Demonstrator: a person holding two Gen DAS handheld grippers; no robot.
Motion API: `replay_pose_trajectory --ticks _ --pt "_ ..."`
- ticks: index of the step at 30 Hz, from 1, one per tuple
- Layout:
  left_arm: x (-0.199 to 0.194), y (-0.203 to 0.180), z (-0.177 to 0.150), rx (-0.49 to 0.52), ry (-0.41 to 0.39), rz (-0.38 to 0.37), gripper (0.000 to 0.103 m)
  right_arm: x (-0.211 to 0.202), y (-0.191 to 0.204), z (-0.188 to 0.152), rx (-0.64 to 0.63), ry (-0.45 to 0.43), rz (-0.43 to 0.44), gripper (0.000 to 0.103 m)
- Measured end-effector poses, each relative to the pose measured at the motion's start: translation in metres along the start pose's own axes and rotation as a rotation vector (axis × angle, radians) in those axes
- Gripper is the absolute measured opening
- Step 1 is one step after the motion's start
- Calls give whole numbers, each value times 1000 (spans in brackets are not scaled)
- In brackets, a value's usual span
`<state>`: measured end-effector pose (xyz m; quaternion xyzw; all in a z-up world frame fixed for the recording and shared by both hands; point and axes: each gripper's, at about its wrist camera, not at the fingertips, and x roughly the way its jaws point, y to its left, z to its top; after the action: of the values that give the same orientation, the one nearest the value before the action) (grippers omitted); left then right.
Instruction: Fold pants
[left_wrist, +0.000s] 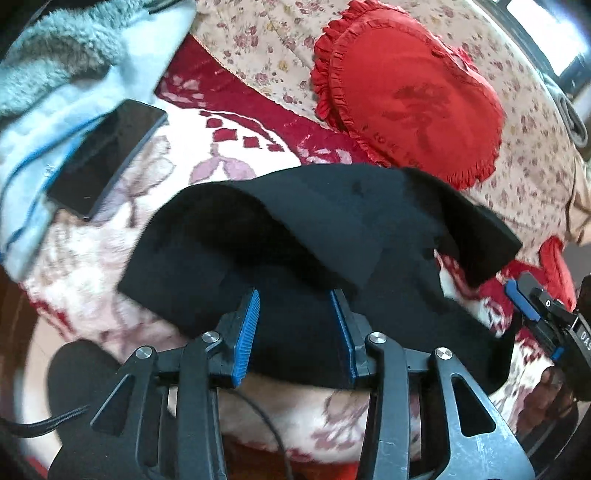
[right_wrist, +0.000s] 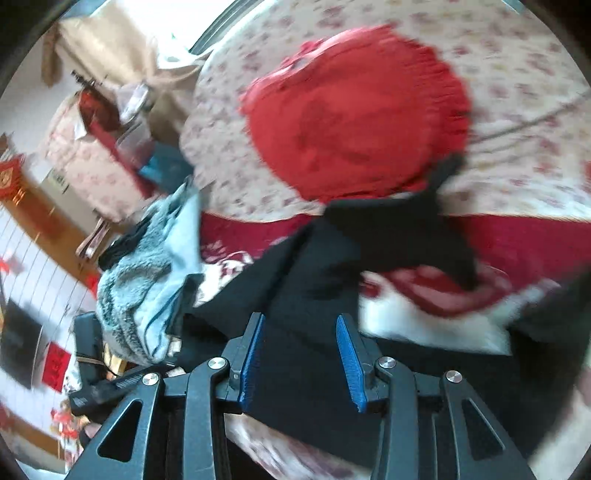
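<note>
Slippage is your risk: the black pants (left_wrist: 317, 236) lie half-folded on the bed's blanket (left_wrist: 92, 258), and your left hand-held gripper (left_wrist: 295, 325) and right hand-held gripper (right_wrist: 301, 350) both gape, gripping nothing. Snagging the phone (left_wrist: 107, 158) at ten o'clock could drag it.

Ahead of my tongs a red frilled cushion (left_wrist: 410, 92) lies on the flowered sheet (left_wrist: 258, 48); ahead-left, a dark phone (left_wrist: 107, 157) beside a fluffy blue blanket (left_wrist: 48, 62).
</note>
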<state>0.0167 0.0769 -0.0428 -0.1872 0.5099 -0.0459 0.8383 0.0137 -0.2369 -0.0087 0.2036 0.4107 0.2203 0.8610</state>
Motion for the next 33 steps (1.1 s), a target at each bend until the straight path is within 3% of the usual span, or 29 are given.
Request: replay_pose_trajectory --ticks 5,10,13,14,15,16,20,24,27,30,33 --pt "32 -1 16 -32 32 24 38 48 30 29 -67 49 12 43" --pt "34 3 26 -39 20 18 38 127 26 37 -34 165 -18 43" --pt "34 12 30 -55 27 8 38 162 18 42 4 201 15 43" --pt "32 15 31 -60 29 3 38 172 16 42 9 215 19 39" --pt "29 19 32 -69 27 -5 38 179 16 43 12 221 19 20" --pt "26 22 33 -77 20 -7 38 183 17 42 10 221 20 6" --pt "-6 39 37 -82 -52 12 38 160 43 38 -47 139 55 5" --pt "-42 59 39 -71 -124 47 38 129 82 19 -55 80 151 5" --pt "-57 75 31 -79 -129 59 38 117 114 -2 -57 63 234 5" --pt "-64 89 17 -103 -118 65 38 120 131 -19 -51 80 302 5" --pt "-65 94 6 -118 -104 66 38 137 127 -44 -8 157 313 5"
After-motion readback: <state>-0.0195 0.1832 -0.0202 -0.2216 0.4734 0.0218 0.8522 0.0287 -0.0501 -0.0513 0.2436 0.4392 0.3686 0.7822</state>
